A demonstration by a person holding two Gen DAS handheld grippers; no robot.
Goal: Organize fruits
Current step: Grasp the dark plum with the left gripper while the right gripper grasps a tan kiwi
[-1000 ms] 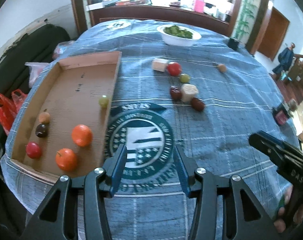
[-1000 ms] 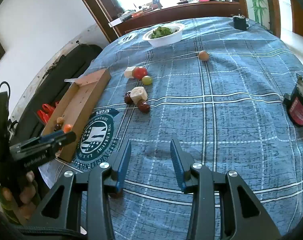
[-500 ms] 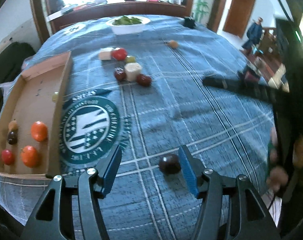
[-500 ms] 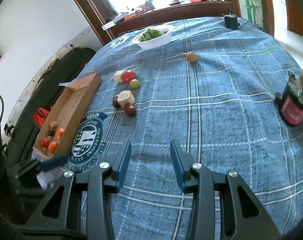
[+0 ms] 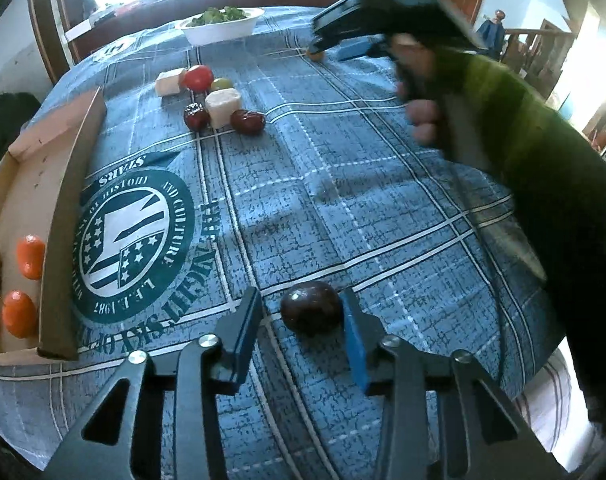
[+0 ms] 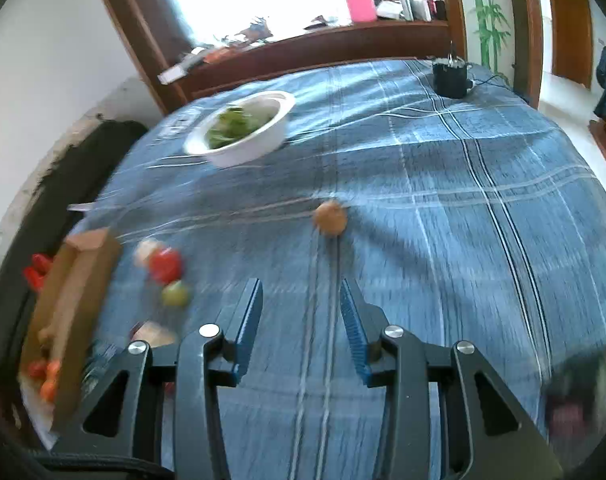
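The left gripper (image 5: 303, 320) sits low over the blue tablecloth (image 5: 383, 184) with its jaws released, and a dark plum (image 5: 311, 313) lies between them, just beside the right-hand pad and with a gap at the left-hand one; a good grasp would likely call for shifting slightly so the fruit sits midway, then closing gently, since a round, smooth fruit may roll or squirt out; the cardboard tray (image 5: 69, 208), already holding oranges (image 5: 30, 256) and small fruits, stands off to the left of these tongs, the likely drop place; the tool points forward along the cloth, tilted down toward the fruit; the right gripper (image 6: 301, 304) is released and empty, held above the cloth and aimed at a small tan fruit (image 6: 330, 218) well ahead of its tips; the person's right hand (image 5: 423, 120) grips its handle, sleeve in green; its view is blurred, so finer detail cannot be told
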